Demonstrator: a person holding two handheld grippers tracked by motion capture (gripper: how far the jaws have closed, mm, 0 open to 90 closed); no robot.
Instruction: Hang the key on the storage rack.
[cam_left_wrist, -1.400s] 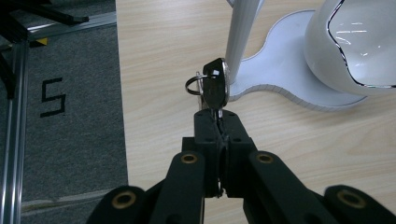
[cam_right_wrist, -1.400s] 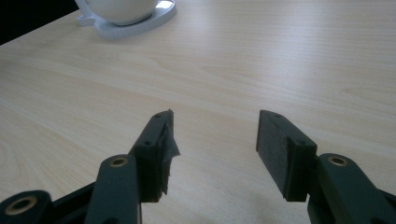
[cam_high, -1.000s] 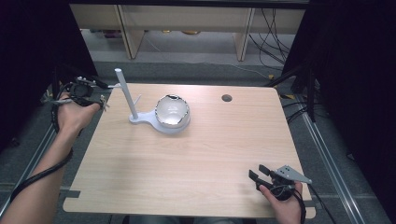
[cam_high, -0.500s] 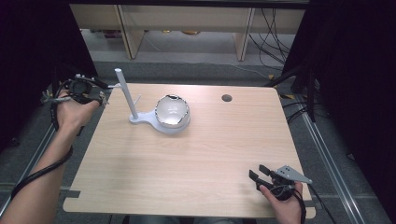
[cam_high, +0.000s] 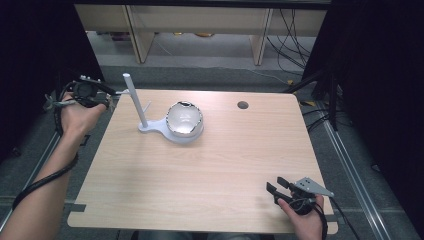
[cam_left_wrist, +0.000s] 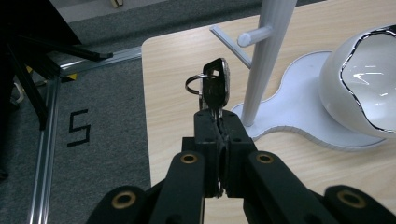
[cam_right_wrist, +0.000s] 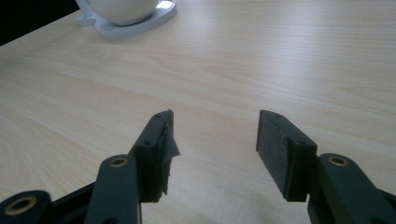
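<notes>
Honestly, left claw (cam_left_wrist: 217, 122) is clamped on the key (cam_left_wrist: 215, 88) just off the surface's corner; line its ring (cam_left_wrist: 195, 84) up squarely with the stand's peg (cam_left_wrist: 254, 37) first. Right claw (cam_right_wrist: 215, 140) gapes empty.

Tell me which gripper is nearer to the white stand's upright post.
Left. The left gripper, shut on a key, sits just off the table's left edge beside the post. The right gripper rests open at the table's near right corner, far away.
</notes>
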